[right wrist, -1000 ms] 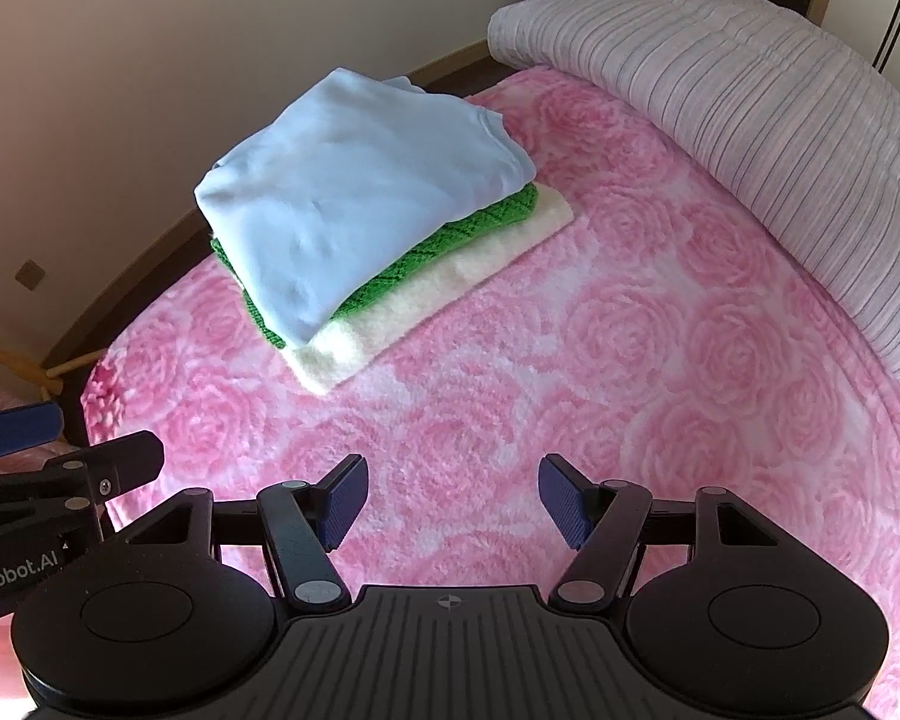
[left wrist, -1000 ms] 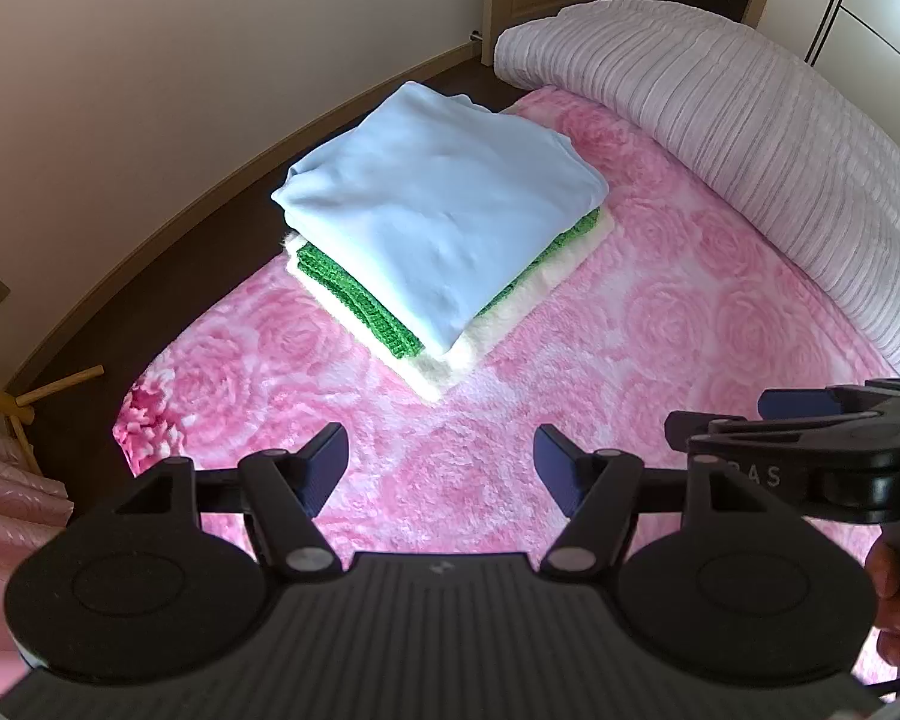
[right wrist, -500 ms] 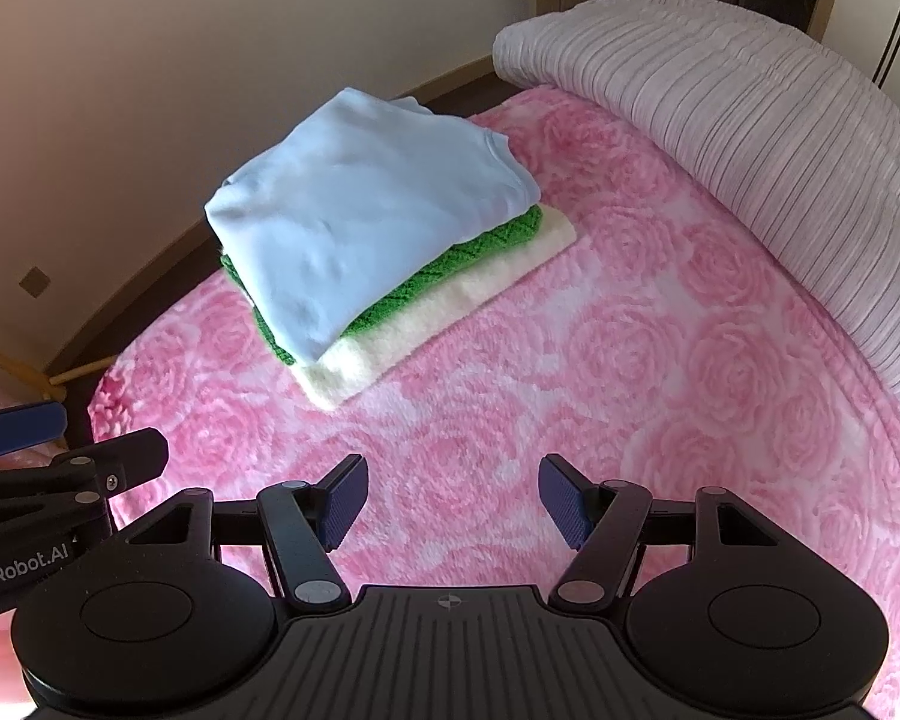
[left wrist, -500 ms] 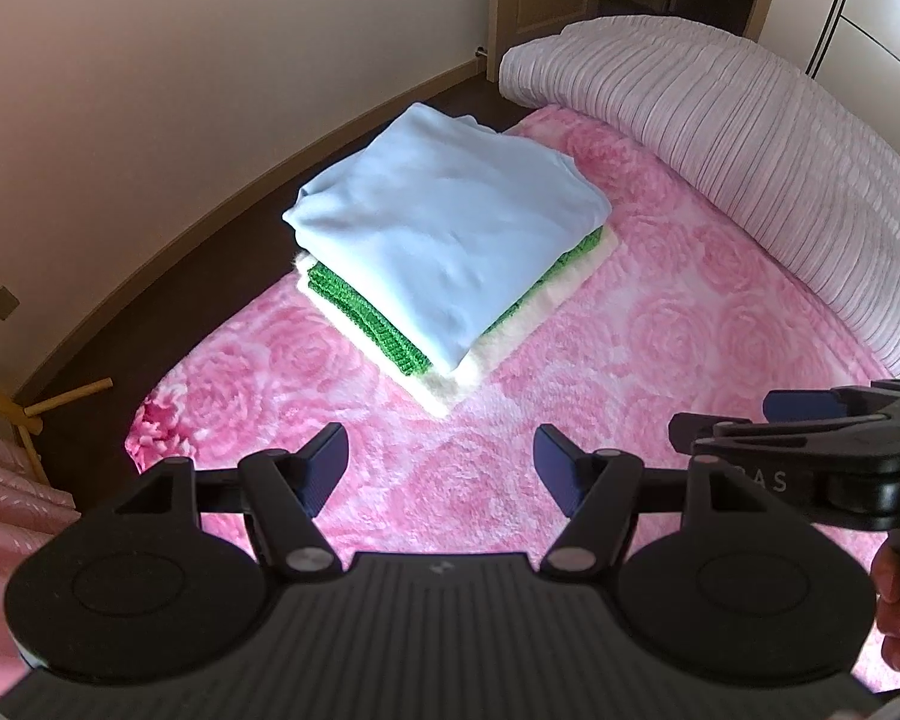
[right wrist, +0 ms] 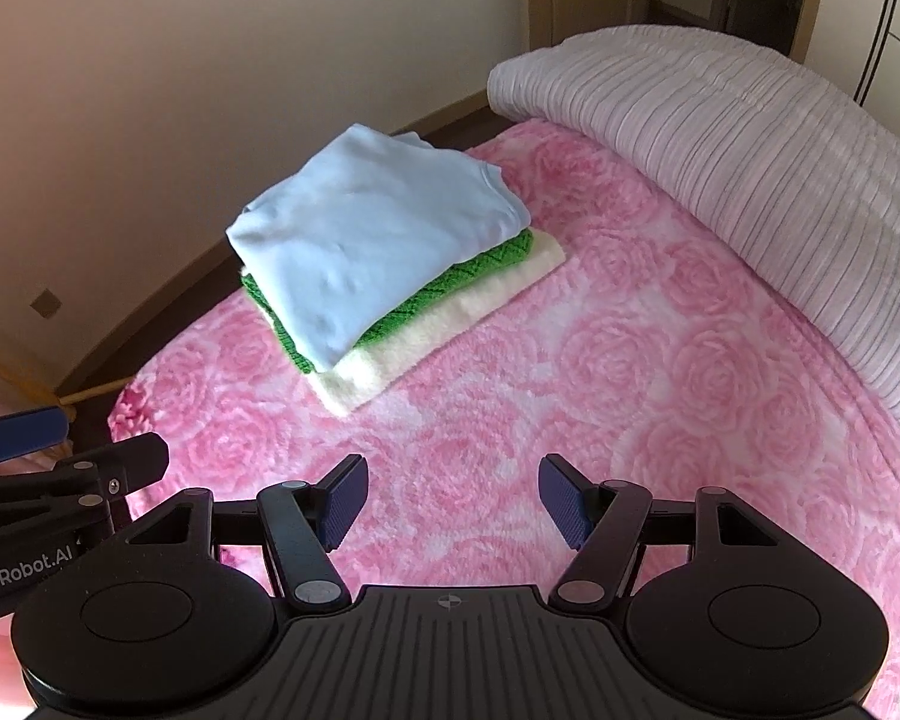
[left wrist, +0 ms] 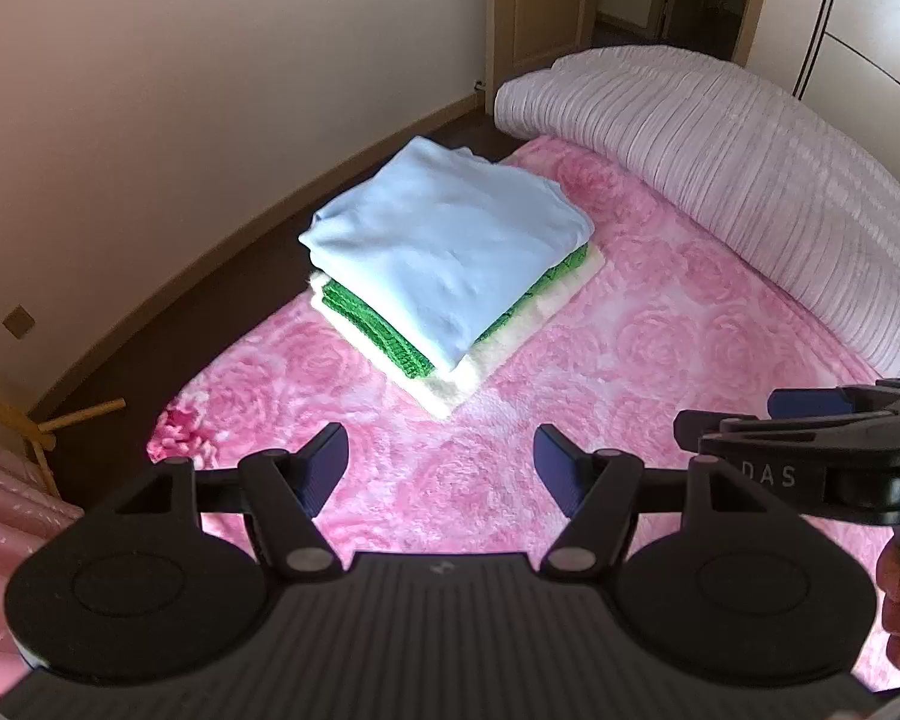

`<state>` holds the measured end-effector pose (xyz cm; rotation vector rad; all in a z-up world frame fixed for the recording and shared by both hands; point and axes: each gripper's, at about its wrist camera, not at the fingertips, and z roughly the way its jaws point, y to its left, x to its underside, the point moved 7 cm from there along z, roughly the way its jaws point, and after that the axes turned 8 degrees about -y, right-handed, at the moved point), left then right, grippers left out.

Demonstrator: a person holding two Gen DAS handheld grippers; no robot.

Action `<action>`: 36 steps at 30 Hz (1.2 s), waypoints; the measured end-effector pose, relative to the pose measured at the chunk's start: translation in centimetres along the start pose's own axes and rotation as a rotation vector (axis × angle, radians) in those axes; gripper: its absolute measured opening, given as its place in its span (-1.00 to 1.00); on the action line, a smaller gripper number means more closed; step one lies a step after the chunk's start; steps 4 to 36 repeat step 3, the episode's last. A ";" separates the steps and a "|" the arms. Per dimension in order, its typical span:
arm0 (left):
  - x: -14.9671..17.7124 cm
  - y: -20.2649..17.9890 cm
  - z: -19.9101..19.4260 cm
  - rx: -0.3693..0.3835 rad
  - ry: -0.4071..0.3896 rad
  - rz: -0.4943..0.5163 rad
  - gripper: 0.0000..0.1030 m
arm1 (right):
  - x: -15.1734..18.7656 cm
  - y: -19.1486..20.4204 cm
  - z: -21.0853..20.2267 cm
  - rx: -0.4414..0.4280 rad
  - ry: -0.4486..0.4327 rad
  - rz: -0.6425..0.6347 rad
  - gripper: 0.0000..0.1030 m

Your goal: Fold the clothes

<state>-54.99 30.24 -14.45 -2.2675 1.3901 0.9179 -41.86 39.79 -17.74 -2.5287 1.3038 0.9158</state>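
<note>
Pink rose blanket (right wrist: 570, 360), folded stack (right wrist: 378, 240), left gripper (right wrist: 60, 450) marked "GenRobot.AI"

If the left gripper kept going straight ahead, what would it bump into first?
Probably the fluffy pink rose-patterned blanket on the bed: the open left gripper tilts down toward it. If it cleared the blanket, the stack of folded clothes, pale blue garment on top, comes next. Depth is hard to judge.

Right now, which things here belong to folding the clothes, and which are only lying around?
Belong to the job:
folded light blue cotton garment
folded green knitted sweater
folded cream fleece garment

Just lying about:
rolled pale pink ribbed quilt
pink rose-patterned plush blanket
</note>
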 end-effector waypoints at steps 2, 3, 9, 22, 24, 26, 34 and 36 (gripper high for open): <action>0.4 0.0 -1.2 -0.004 -0.020 0.005 0.27 | 0.5 0.3 -1.0 -0.002 -0.012 -0.002 0.30; 0.6 0.0 -1.8 -0.005 -0.028 0.007 0.27 | 0.8 0.5 -1.6 -0.004 -0.018 -0.004 0.29; 0.6 0.0 -1.8 -0.005 -0.028 0.007 0.27 | 0.8 0.5 -1.6 -0.004 -0.018 -0.004 0.29; 0.6 0.0 -1.8 -0.005 -0.028 0.007 0.27 | 0.8 0.5 -1.6 -0.004 -0.018 -0.004 0.29; 0.6 0.0 -1.8 -0.005 -0.028 0.007 0.27 | 0.8 0.5 -1.6 -0.004 -0.018 -0.004 0.29; 0.6 0.0 -1.8 -0.005 -0.028 0.007 0.27 | 0.8 0.5 -1.6 -0.004 -0.018 -0.004 0.29; 0.6 0.0 -1.8 -0.005 -0.028 0.007 0.27 | 0.8 0.5 -1.6 -0.004 -0.018 -0.004 0.29; 0.6 0.0 -1.8 -0.005 -0.028 0.007 0.27 | 0.8 0.5 -1.6 -0.004 -0.018 -0.004 0.29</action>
